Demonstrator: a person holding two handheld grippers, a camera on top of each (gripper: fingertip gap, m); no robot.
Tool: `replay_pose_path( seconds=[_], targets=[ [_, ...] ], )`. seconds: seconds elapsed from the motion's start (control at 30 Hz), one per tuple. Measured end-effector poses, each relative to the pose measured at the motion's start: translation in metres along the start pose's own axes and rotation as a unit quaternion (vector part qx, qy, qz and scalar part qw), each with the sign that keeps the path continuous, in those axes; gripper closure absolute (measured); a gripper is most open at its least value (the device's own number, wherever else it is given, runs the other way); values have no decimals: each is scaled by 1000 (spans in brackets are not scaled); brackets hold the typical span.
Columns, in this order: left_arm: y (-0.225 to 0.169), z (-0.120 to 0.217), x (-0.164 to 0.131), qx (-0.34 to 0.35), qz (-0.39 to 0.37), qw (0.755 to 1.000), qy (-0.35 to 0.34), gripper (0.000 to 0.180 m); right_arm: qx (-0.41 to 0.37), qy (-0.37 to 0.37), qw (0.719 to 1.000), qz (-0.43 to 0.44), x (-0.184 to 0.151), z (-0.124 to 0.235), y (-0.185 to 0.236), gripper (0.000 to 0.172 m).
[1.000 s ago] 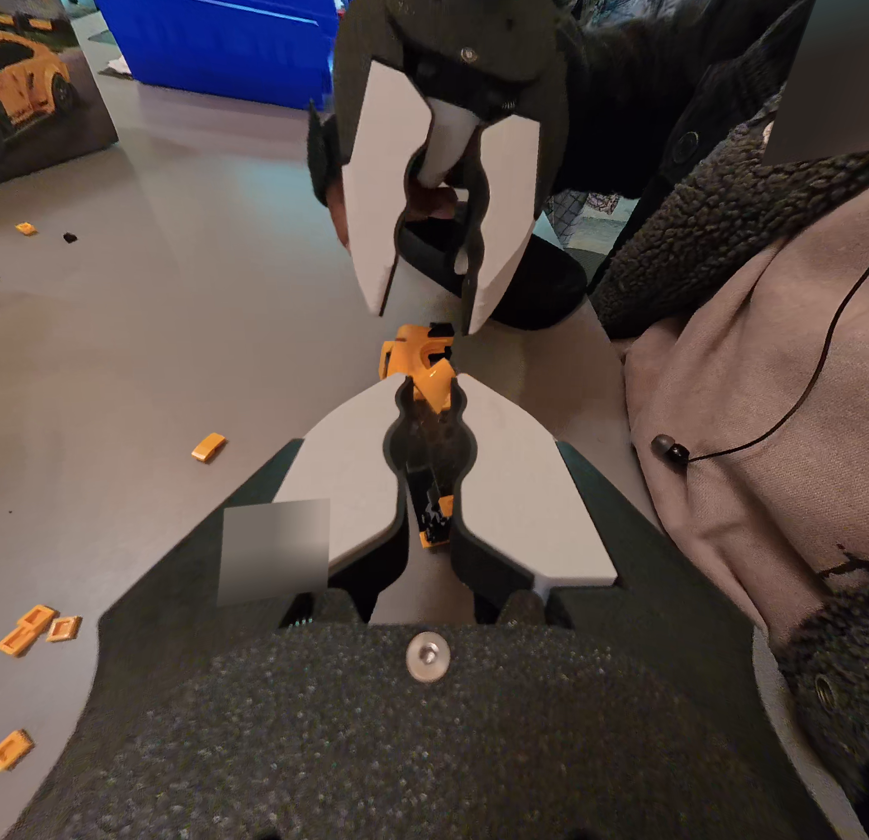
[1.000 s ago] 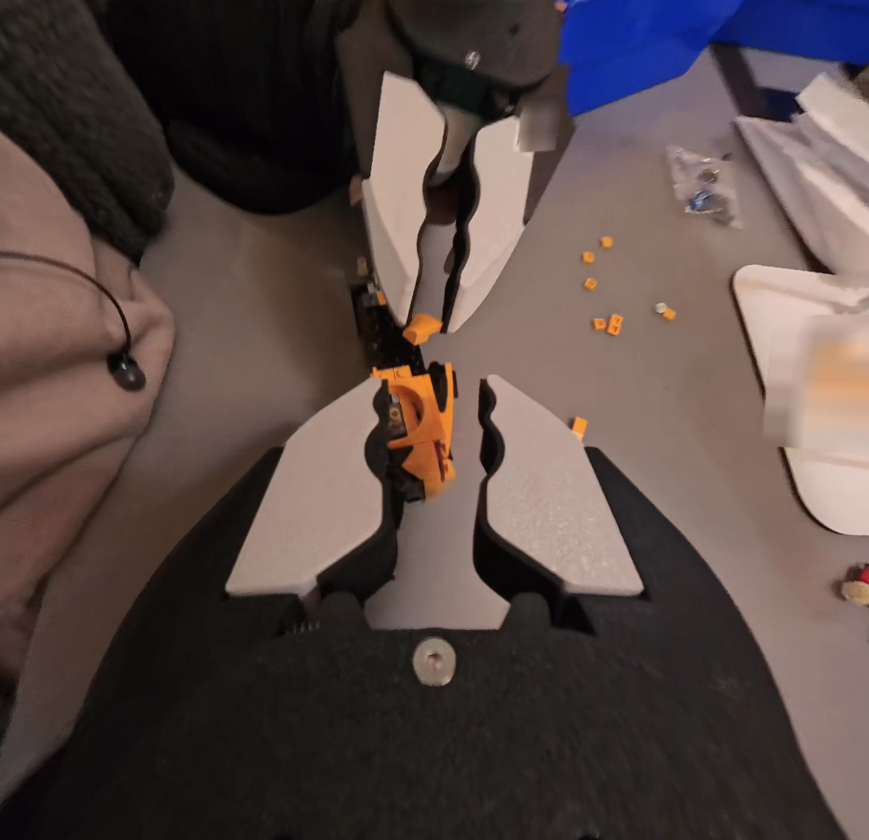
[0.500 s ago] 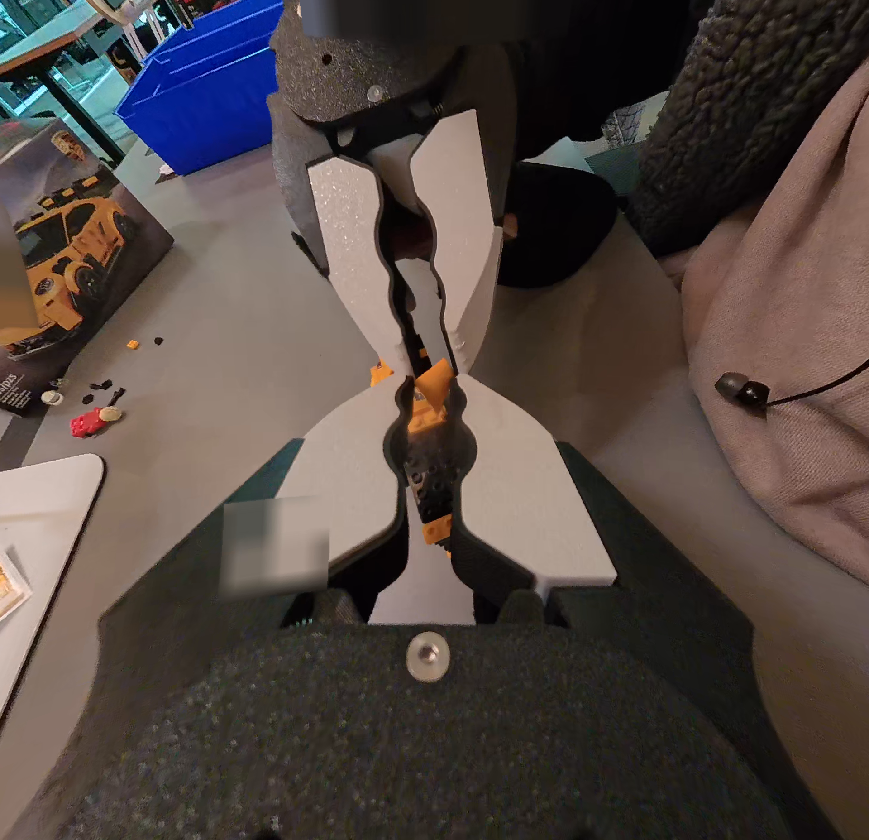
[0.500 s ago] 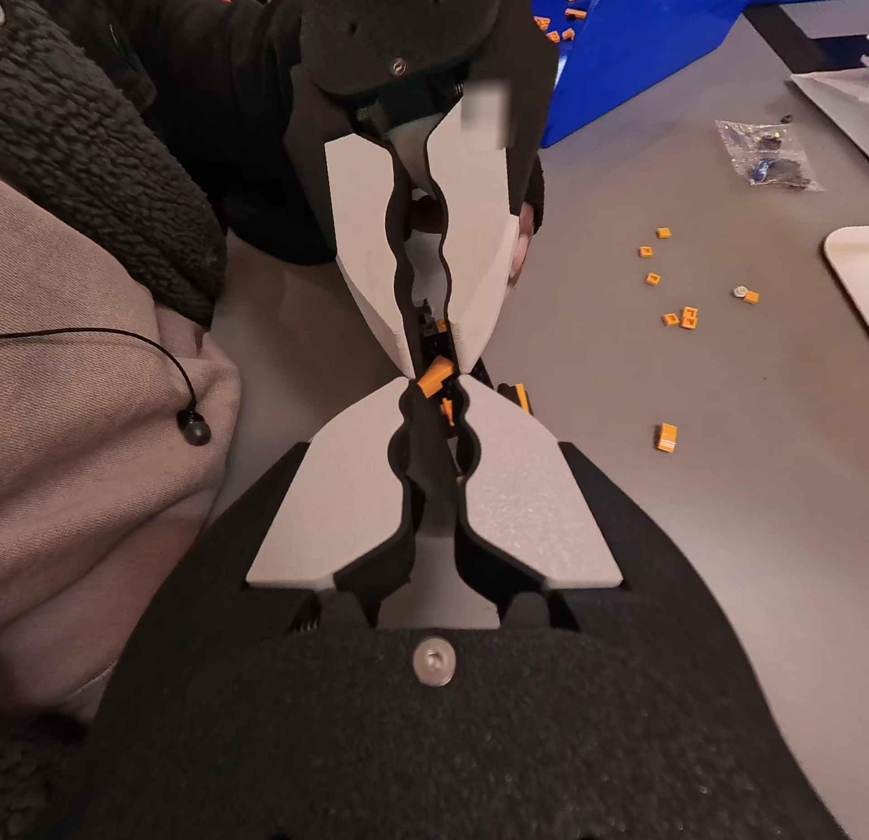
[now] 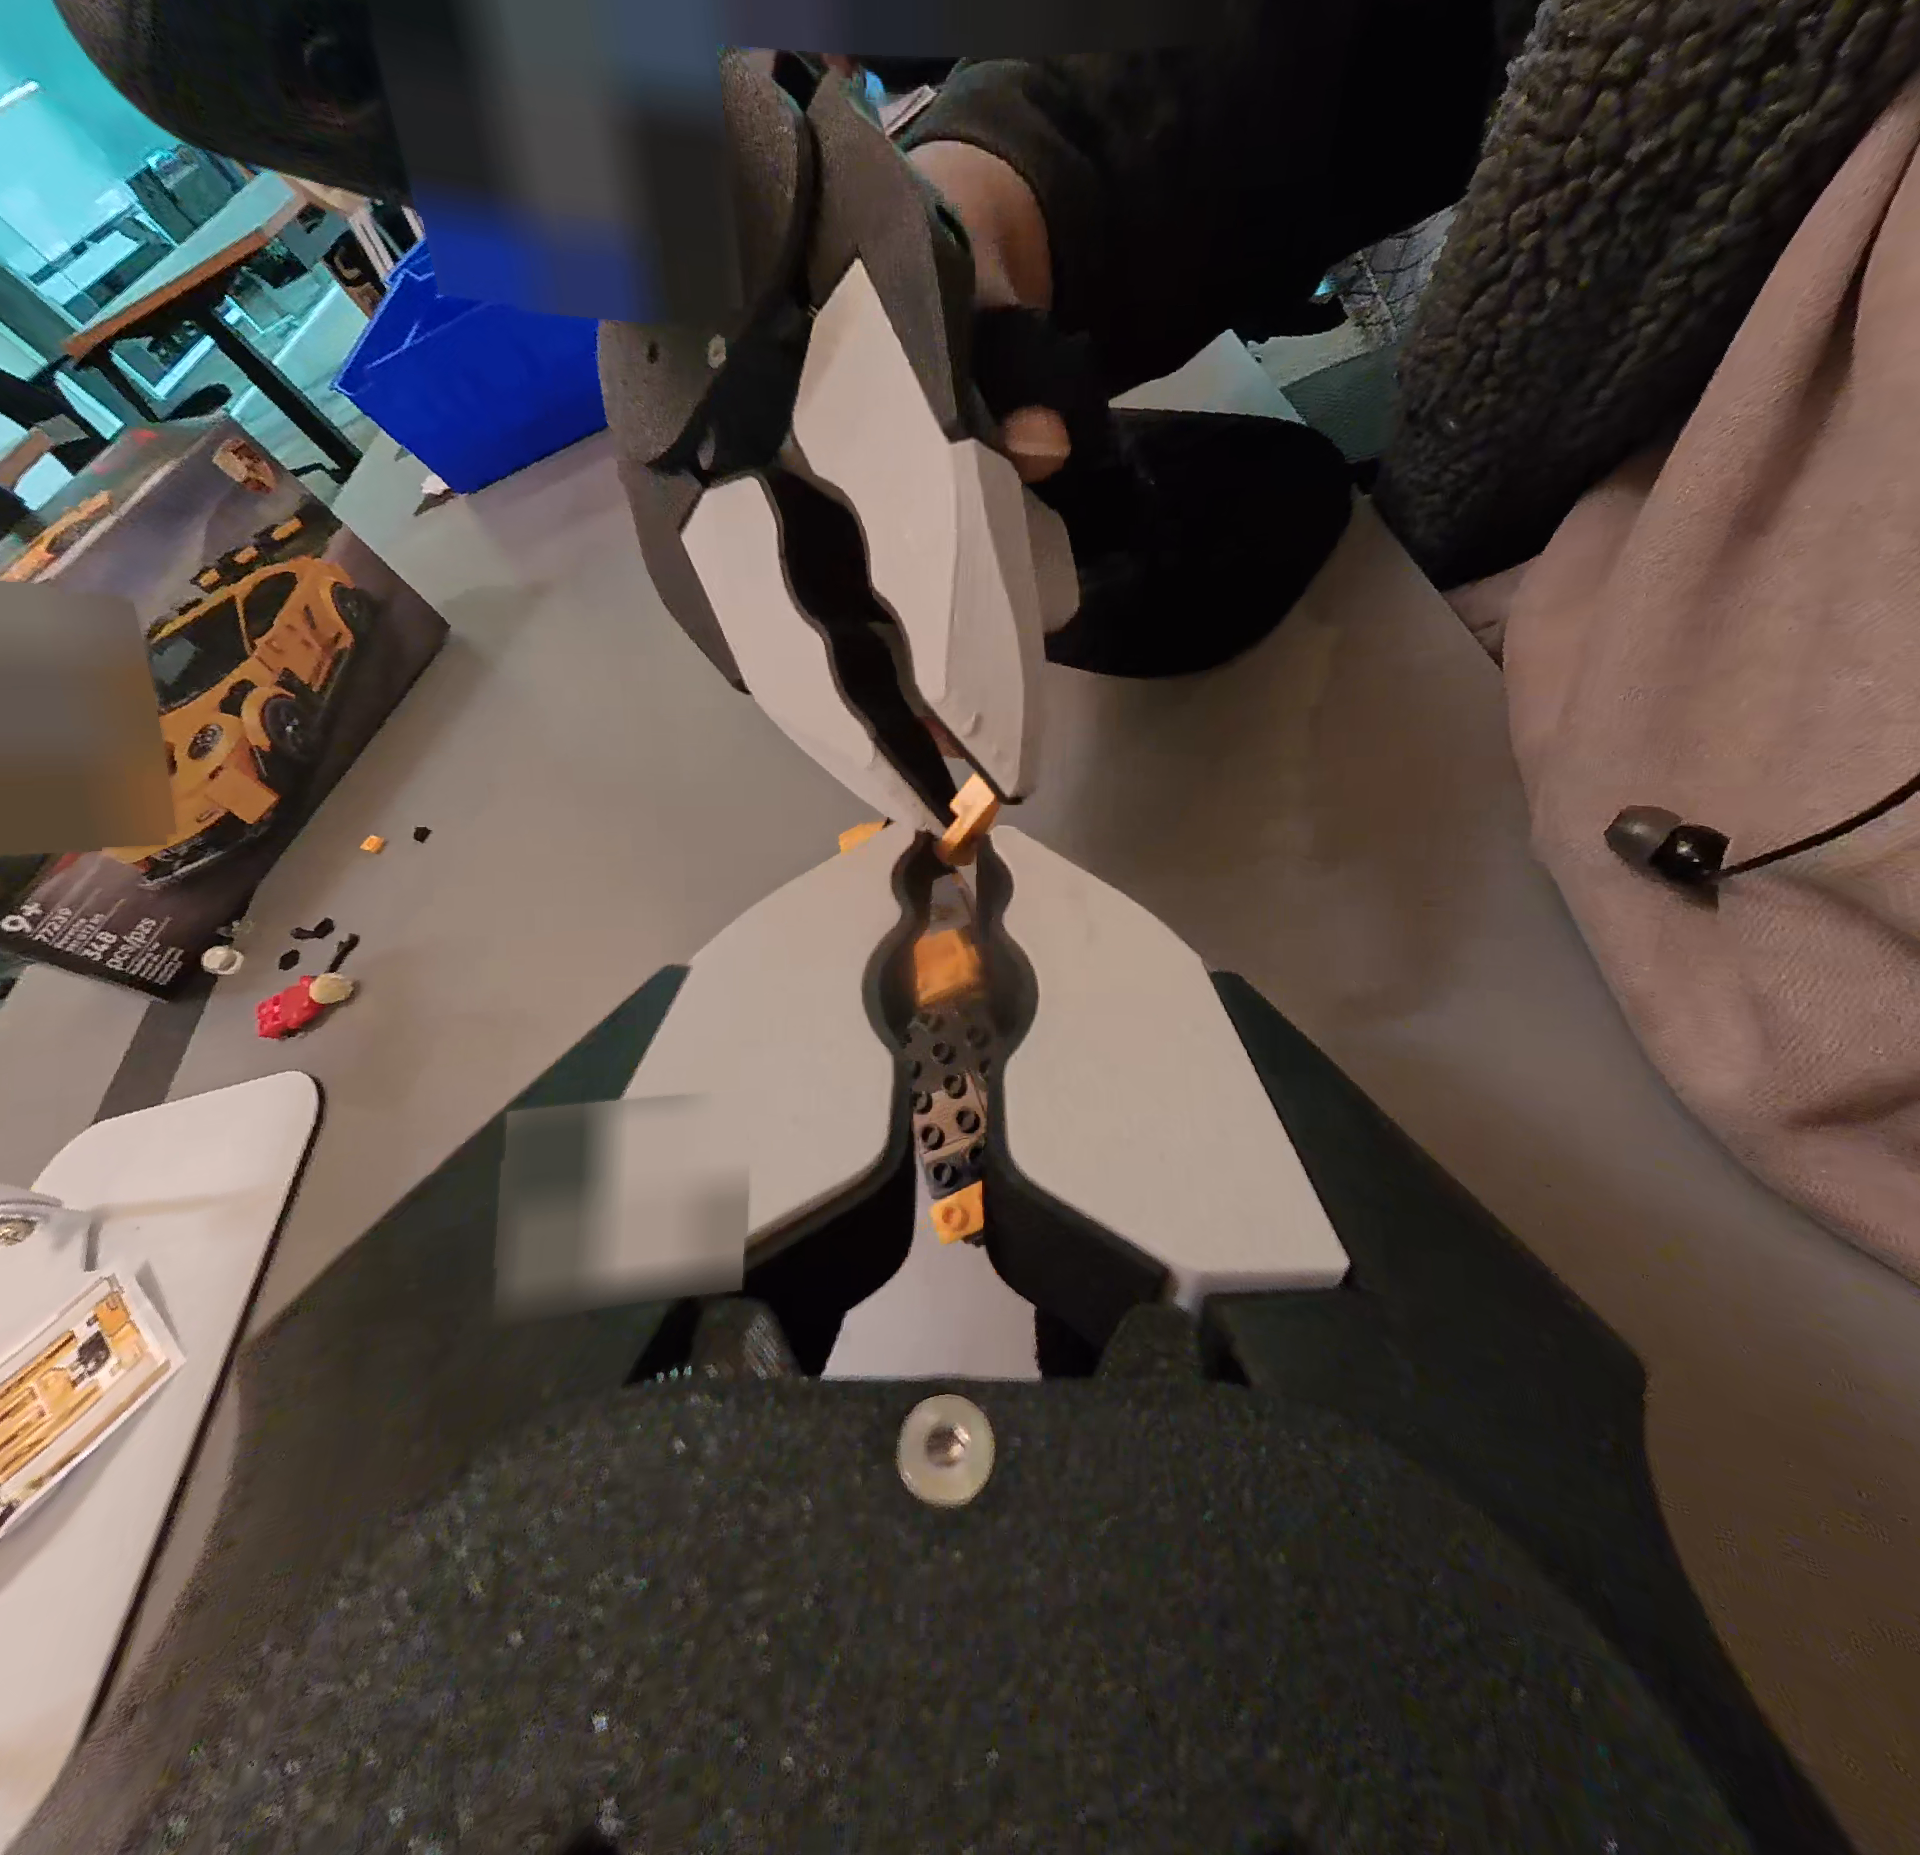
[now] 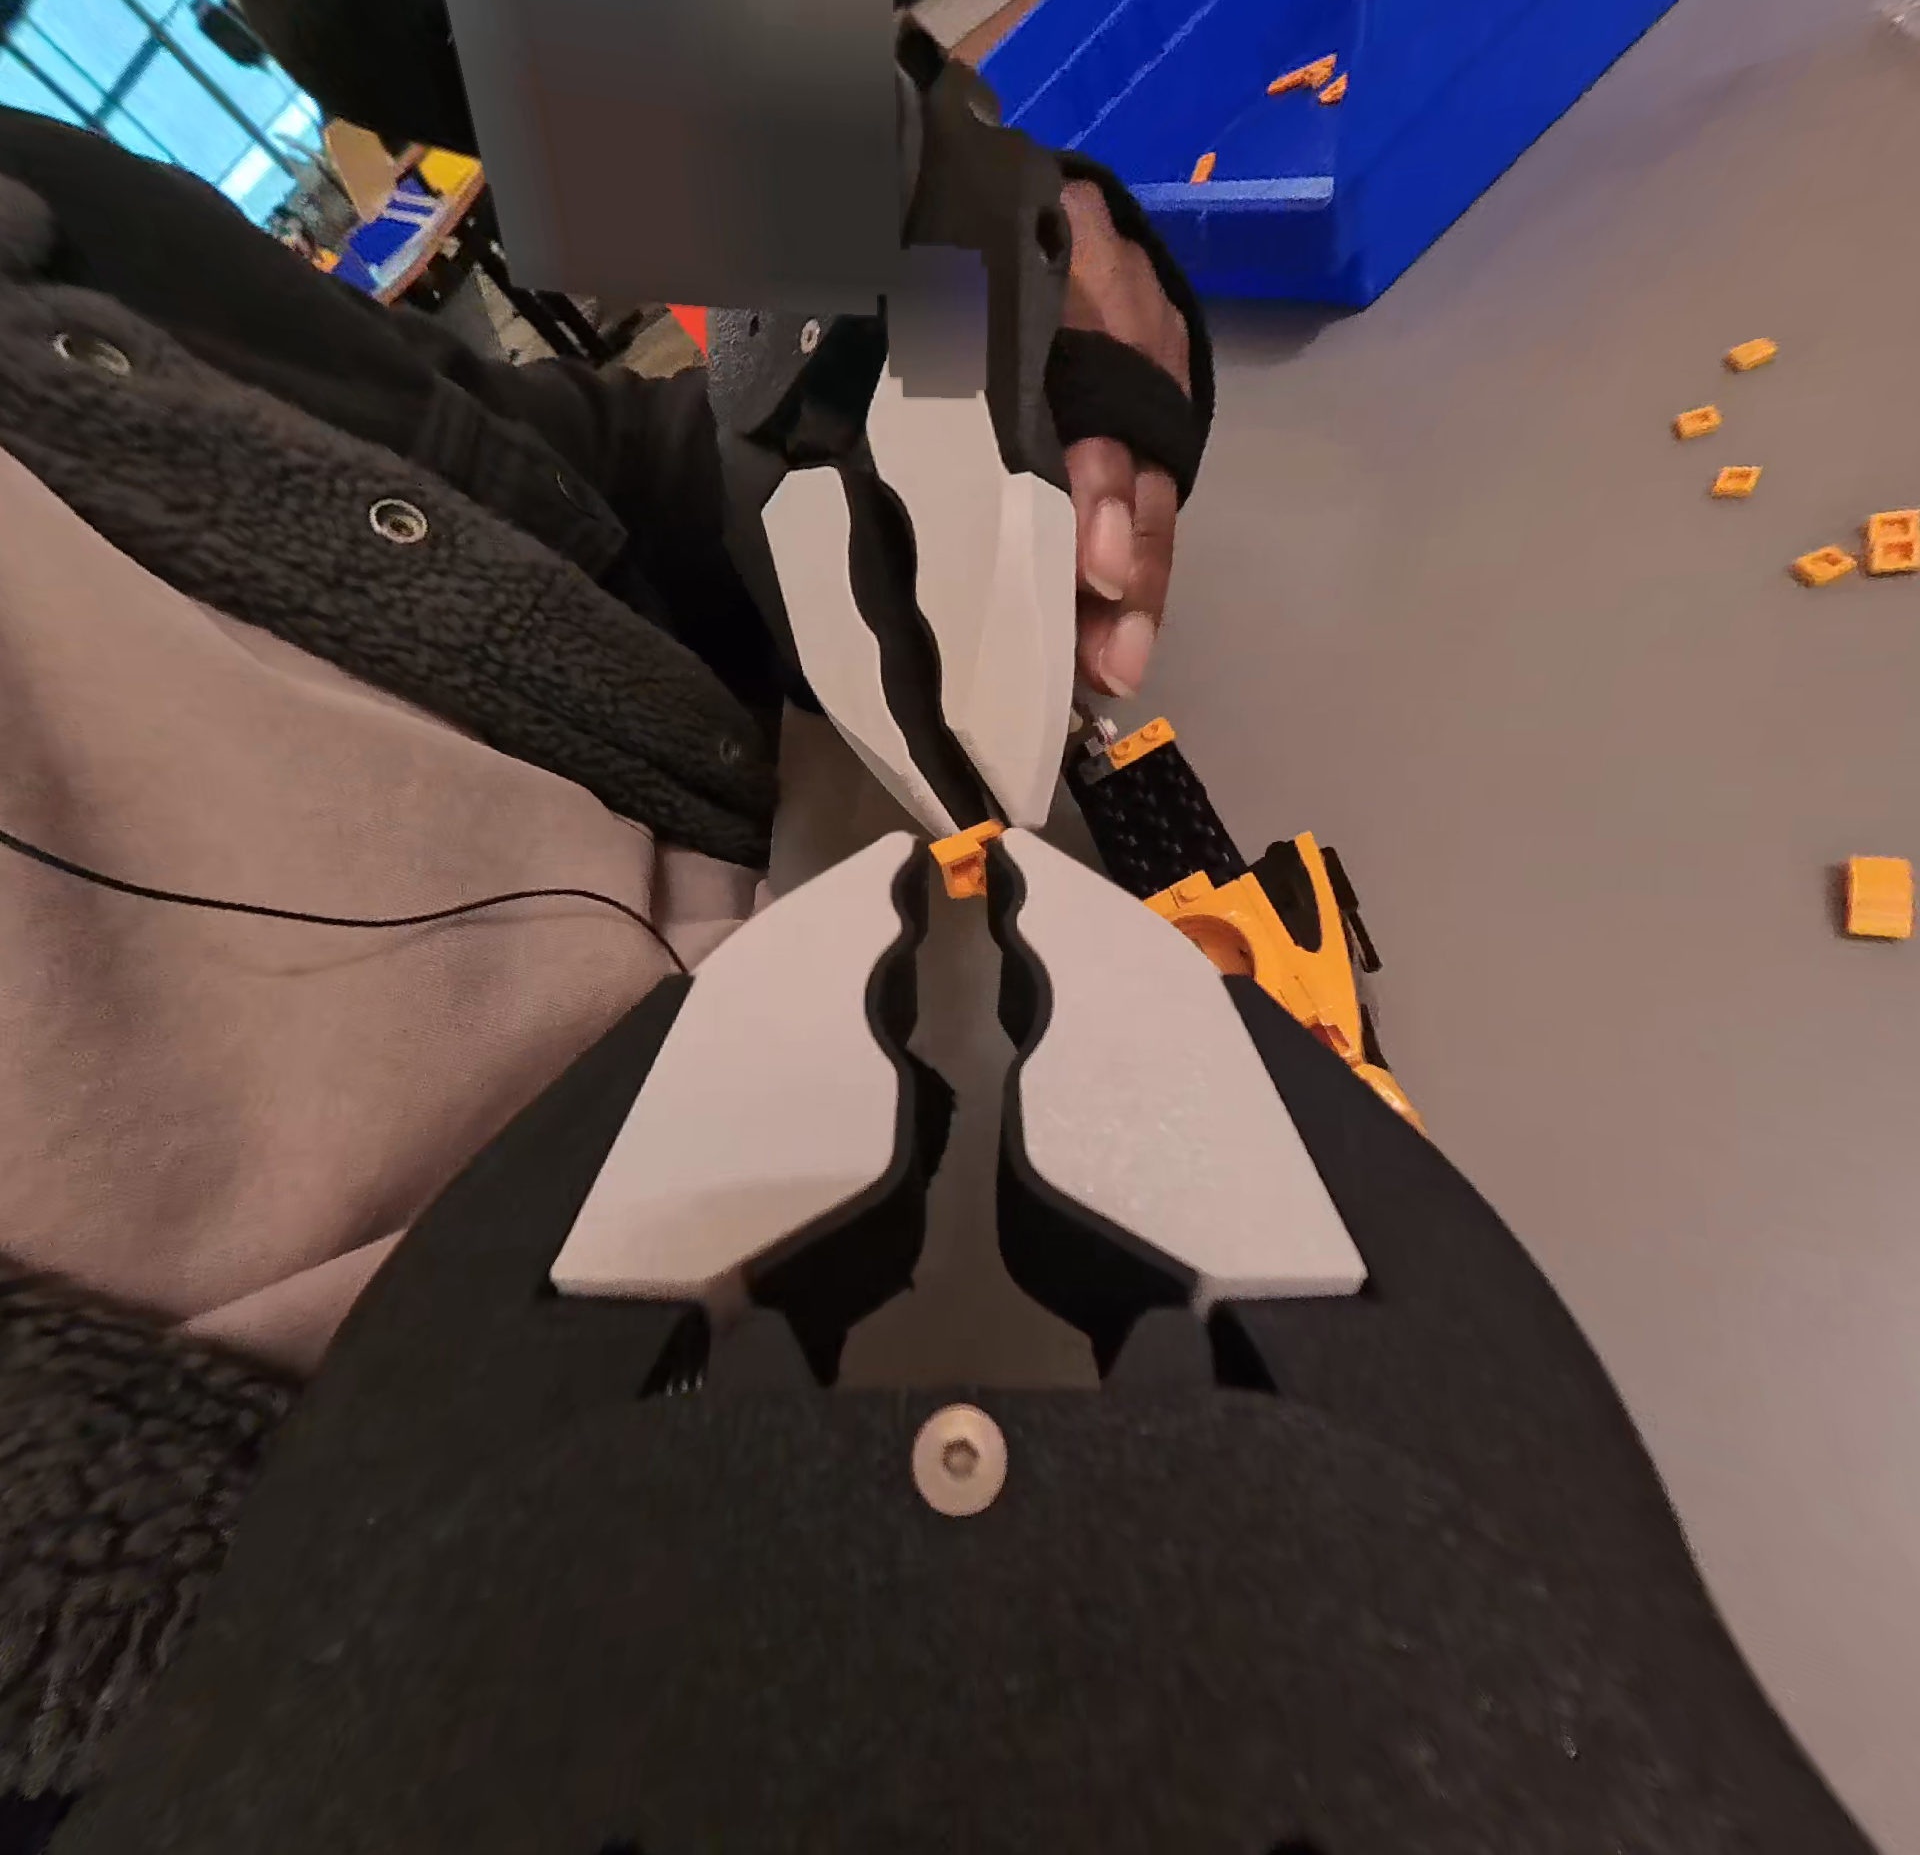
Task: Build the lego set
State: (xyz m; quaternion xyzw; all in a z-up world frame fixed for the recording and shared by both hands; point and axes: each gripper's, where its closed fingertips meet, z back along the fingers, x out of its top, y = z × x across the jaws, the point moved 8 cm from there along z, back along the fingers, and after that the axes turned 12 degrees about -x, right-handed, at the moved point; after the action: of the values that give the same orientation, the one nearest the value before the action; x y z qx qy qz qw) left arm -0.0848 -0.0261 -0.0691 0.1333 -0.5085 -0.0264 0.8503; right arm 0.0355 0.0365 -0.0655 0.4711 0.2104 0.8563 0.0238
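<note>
Right gripper (image 6: 961,855) pinches small orange brick (image 6: 964,863) at fingertips. Left gripper (image 5: 951,849) tip meets same brick, jaws nearly closed, grip unclear; toy car chassis (image 6: 1174,829) beneath.

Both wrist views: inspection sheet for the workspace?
Surface: grey table.
Job's things: small orange brick at the meeting fingertips; part-built orange-and-black car lying on the table beside them.
Clutter: loose orange pieces, red piece, white board.
Grippers: right gripper pinches the brick; left gripper tips close on its other end.
Cables: black cord over a sleeve.
Surroundings: blue bin, picture box.
</note>
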Motion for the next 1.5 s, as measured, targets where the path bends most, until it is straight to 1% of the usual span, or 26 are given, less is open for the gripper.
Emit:
replay_pose_path(
  seconds=[0.13,0.3,0.37,0.5,0.63,0.73,0.8,0.9,1.03,1.17,1.43,1.5],
  targets=[
    [2,0,-2,6,5,1000,5,173,-10,-4,1000,-8,0,-1,-2,162],
    [10,4,-4,23,34,999,-17,170,-19,-40,999,-11,1,2,-6,162],
    [14,6,-4,35,49,998,-28,167,-30,-63,998,-4,2,3,-6,162],
    [19,12,-2,47,73,995,-53,166,-66,-137,988,19,5,10,-7,163],
    [21,14,1,64,75,993,-62,166,-85,-200,976,25,7,16,-6,162],
    [21,15,4,79,74,992,-72,166,-86,-232,968,39,7,17,-2,162],
    [21,14,7,80,76,990,-82,167,-76,-253,964,42,7,16,0,162],
    [19,13,13,83,82,987,-110,166,-39,-278,960,8,8,15,1,163],
    [18,12,22,97,94,978,-156,164,18,-342,939,-24,13,18,7,163],
    [17,17,30,100,110,966,-211,167,32,-371,928,-21,16,16,11,163],
    [18,21,29,106,111,966,-210,170,35,-374,927,-23,15,16,8,162],
    [19,23,28,111,112,964,-213,177,37,-371,927,-28,15,17,7,162]
  ],
)
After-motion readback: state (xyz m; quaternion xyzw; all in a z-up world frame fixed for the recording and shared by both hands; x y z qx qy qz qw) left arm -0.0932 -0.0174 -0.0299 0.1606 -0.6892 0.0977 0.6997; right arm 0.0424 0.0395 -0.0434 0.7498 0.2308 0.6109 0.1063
